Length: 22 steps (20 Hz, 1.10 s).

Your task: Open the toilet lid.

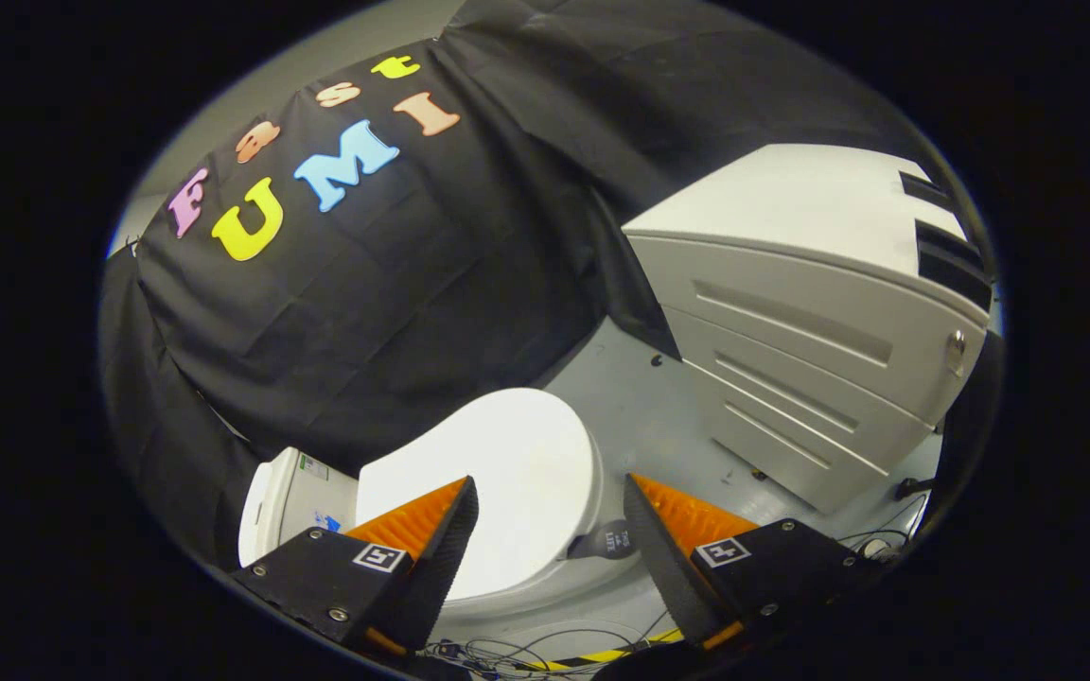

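Gripper view: white toilet lid [507, 463] down, tool [550, 501] fingers spread above.

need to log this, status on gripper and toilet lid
Gripper open, holding nothing. Toilet lid down, just beyond the fingers. Nothing between them.

Toilet [507, 473], cabinet [819, 359] on floor [640, 407]

A grey drawer cabinet [791, 369] is standing at the right of the frame on the pale floor [640, 397]. Loose cables [526, 653] are lying at the bottom centre.
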### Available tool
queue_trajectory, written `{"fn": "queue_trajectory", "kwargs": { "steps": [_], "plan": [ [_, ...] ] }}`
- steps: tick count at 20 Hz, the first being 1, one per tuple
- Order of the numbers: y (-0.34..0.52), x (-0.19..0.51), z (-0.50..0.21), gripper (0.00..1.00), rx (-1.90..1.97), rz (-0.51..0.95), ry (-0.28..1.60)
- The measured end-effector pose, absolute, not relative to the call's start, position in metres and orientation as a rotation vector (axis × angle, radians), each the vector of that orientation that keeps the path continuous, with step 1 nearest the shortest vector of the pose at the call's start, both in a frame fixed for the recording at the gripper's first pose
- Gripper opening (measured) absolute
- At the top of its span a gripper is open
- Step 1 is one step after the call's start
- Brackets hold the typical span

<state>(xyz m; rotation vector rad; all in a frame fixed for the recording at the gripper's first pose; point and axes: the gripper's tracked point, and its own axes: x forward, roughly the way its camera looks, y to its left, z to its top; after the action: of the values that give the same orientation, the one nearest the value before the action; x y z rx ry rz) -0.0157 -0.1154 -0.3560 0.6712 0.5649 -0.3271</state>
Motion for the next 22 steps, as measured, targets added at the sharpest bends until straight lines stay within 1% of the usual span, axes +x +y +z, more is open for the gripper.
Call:
{"fn": "queue_trajectory", "kwargs": {
  "steps": [8,15,19,22],
  "plan": [
    [-0.124,-0.029,-0.403,0.95,0.818,-0.386,0.604],
    [-0.121,-0.03,-0.438,0.94,0.945,-0.371,0.609],
    [-0.12,-0.022,-0.452,0.92,1.02,-0.361,0.614],
    [-0.117,-0.009,-0.463,0.87,1.077,-0.352,0.616]
  ]
}}
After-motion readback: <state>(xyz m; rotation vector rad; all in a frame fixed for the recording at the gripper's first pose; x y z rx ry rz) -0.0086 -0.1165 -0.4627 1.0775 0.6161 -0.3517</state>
